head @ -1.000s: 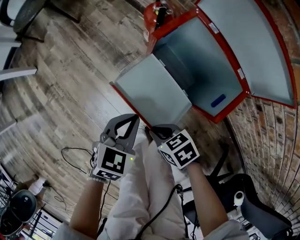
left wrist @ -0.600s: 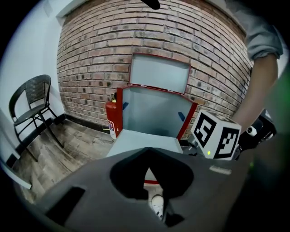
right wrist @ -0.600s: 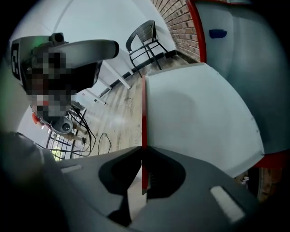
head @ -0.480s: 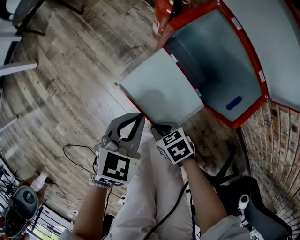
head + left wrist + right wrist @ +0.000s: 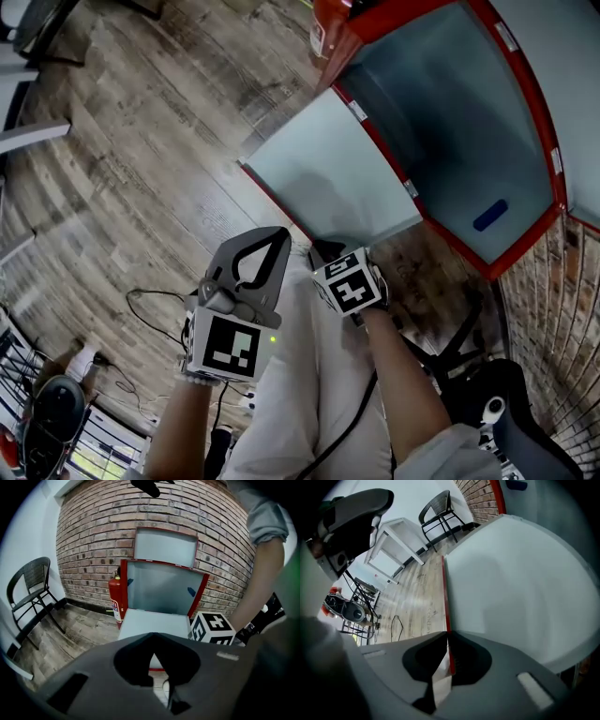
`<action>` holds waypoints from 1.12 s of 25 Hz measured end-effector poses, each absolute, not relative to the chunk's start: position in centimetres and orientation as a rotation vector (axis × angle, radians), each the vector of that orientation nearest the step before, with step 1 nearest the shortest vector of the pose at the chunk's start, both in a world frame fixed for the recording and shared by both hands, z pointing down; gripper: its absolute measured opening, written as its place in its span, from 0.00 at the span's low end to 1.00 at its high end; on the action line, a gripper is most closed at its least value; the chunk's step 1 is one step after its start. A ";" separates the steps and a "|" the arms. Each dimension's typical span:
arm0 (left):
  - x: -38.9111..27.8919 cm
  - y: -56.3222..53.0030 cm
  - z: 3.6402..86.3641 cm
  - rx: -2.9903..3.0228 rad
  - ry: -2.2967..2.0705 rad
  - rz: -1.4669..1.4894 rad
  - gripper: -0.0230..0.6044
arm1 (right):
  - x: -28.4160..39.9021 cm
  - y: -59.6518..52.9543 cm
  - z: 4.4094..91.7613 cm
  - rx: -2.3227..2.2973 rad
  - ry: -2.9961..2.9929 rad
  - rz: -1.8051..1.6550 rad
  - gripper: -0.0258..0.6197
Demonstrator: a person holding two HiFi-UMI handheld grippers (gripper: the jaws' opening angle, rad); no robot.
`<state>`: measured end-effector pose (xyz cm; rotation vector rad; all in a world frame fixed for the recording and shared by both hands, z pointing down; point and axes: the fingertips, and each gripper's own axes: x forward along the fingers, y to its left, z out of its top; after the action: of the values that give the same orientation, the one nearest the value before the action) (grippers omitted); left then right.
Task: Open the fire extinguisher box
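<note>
**Head view.** At upper right, fire extinguisher box, red-framed and grey inside, standing open against brick wall. Swung out from it toward frame centre, grey door, lying nearly flat over wooden floor. At top centre, part of red fire extinguisher, just beside box. Below centre, right gripper at door's near edge, its marker cube just behind. Left of it, left gripper, apart from door, jaws drawn to 1 point. At lower left, black cable on floor.

**Left gripper view.** At bottom centre, both jaws pressed together with nothing between them. Beyond them, mid-frame, open box with door folded down in front. Red extinguisher upright at box's left side. Above box, 1 more grey panel in a red frame on the brick. At left, black wicker chair. At right, marker cube of other gripper, near door's corner.

**Right gripper view.** Filling right half, grey face of door. Down frame centre, its red edge, running straight into narrow gap between 2 jaws, clamped there. At upper left, white table and the chair, well apart from door.
</note>
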<state>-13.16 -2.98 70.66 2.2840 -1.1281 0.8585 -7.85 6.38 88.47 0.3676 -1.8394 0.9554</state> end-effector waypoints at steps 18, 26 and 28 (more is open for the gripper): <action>-12.7 -6.3 70.9 2.310 -1.148 0.826 0.03 | -3.4 1.1 89.9 0.596 -1.800 0.816 0.05; -11.7 -6.9 65.9 2.320 -1.164 0.807 0.03 | -3.4 -2.7 81.1 0.733 -1.939 0.805 0.05; -11.4 -6.9 64.1 2.331 -1.165 0.804 0.03 | -3.5 -3.7 78.2 0.765 -1.976 0.789 0.05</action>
<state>-11.37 -6.88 64.10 2.3313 -1.1648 0.8038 -3.48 -3.68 78.16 0.7652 -1.9764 0.7885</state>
